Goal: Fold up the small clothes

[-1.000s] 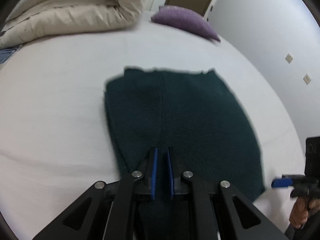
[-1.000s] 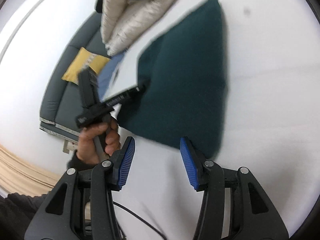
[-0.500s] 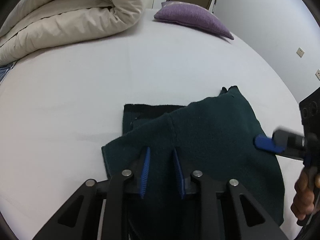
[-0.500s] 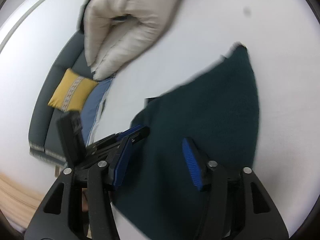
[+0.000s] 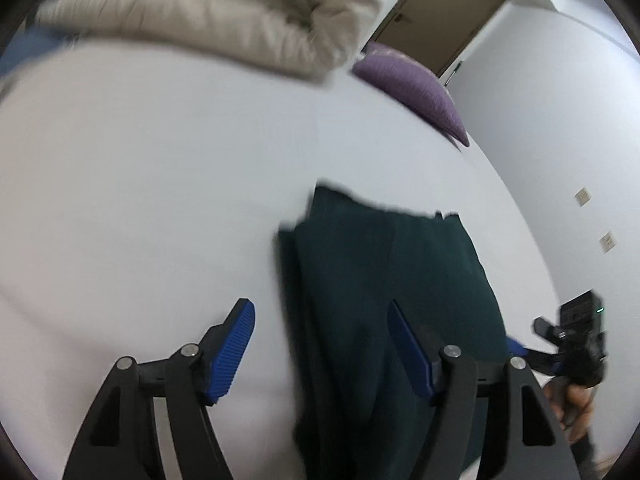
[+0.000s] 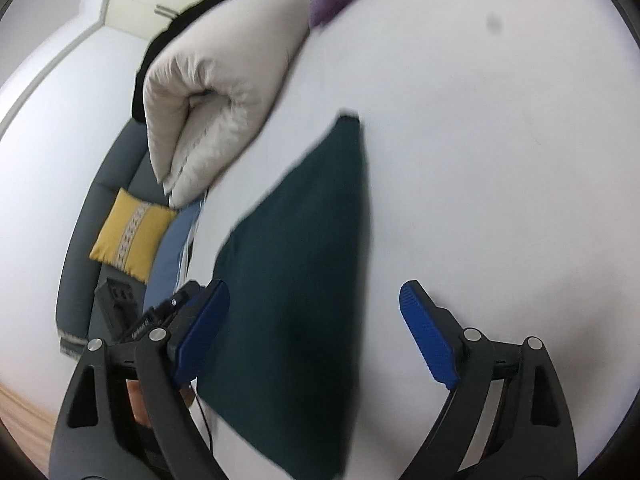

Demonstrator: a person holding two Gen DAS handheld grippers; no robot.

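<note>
My left gripper (image 5: 320,344) and right gripper (image 6: 314,326) jaws opening, nothing clamped; folded dark-green knit garment (image 5: 384,300) at lower centre looks loose, may spring open.

Bed: white sheet (image 5: 160,184), beige duvet (image 5: 208,12) rolled at its far end
Pillow: purple (image 5: 412,84)
Walls: pale (image 5: 560,100)
Door: brown (image 5: 444,12)
Sofa: grey (image 6: 104,200), yellow cushion (image 6: 132,236)

Cream duvet (image 5: 208,12) and purple pillow (image 5: 416,88) on white bed (image 5: 140,184) — grey sofa (image 6: 100,208) (yellow cushion (image 6: 130,236)) beside.
</note>
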